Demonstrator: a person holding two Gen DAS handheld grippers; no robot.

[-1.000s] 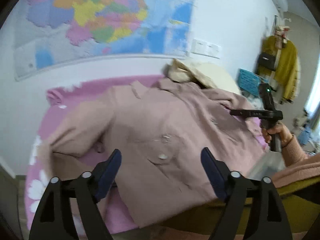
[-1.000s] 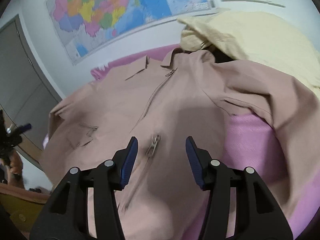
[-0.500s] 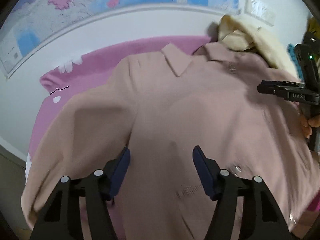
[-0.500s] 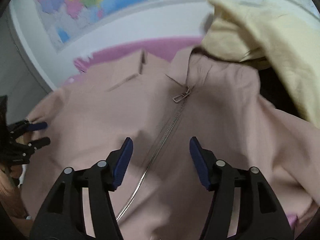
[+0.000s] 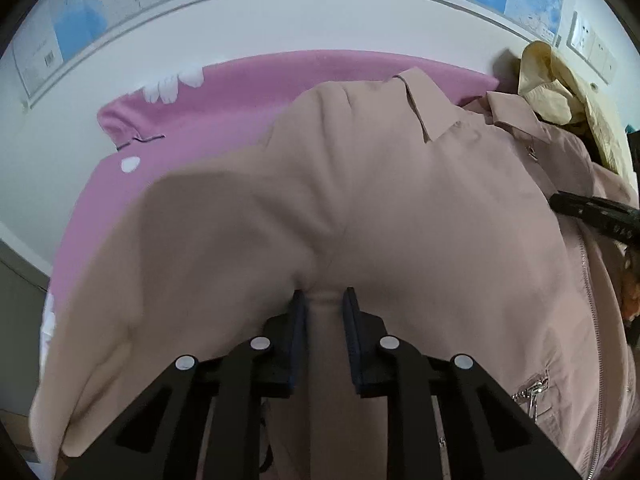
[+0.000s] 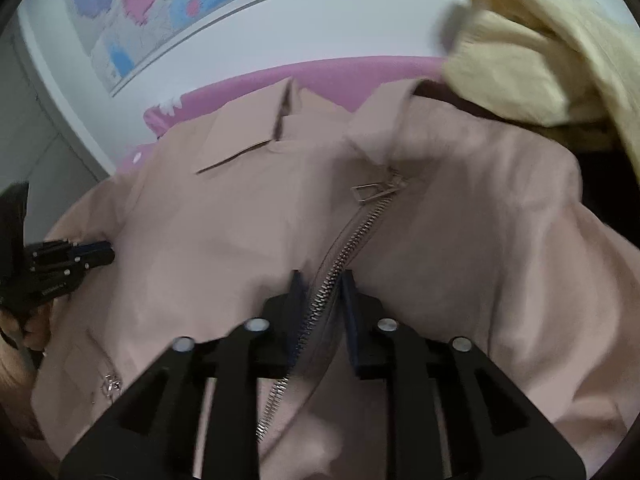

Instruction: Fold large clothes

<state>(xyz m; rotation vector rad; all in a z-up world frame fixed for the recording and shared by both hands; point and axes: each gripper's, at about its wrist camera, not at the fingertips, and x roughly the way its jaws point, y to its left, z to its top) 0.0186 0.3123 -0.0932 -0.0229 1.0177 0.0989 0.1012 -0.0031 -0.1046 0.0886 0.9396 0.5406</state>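
Observation:
A large beige-pink zip jacket (image 5: 380,200) lies spread front-up on a pink bedspread (image 5: 224,96). My left gripper (image 5: 325,300) is shut on a pinched fold of the jacket near its left shoulder and sleeve. My right gripper (image 6: 320,284) is shut on the jacket (image 6: 240,220) at the front zipper (image 6: 352,240), below the zipper pull (image 6: 376,190). The collar (image 6: 280,120) points toward the wall. The right gripper also shows at the right edge of the left wrist view (image 5: 592,216), and the left gripper at the left edge of the right wrist view (image 6: 68,260).
A pale yellow garment (image 6: 540,60) lies heaped at the jacket's right shoulder, also seen in the left wrist view (image 5: 560,88). A white wall with a coloured map (image 6: 160,12) runs behind the bed. Wall sockets (image 5: 592,48) sit at the right.
Both grippers moved down and forward onto the jacket and went from open to shut, the left pinching a fabric fold, the right pinching the zipper area.

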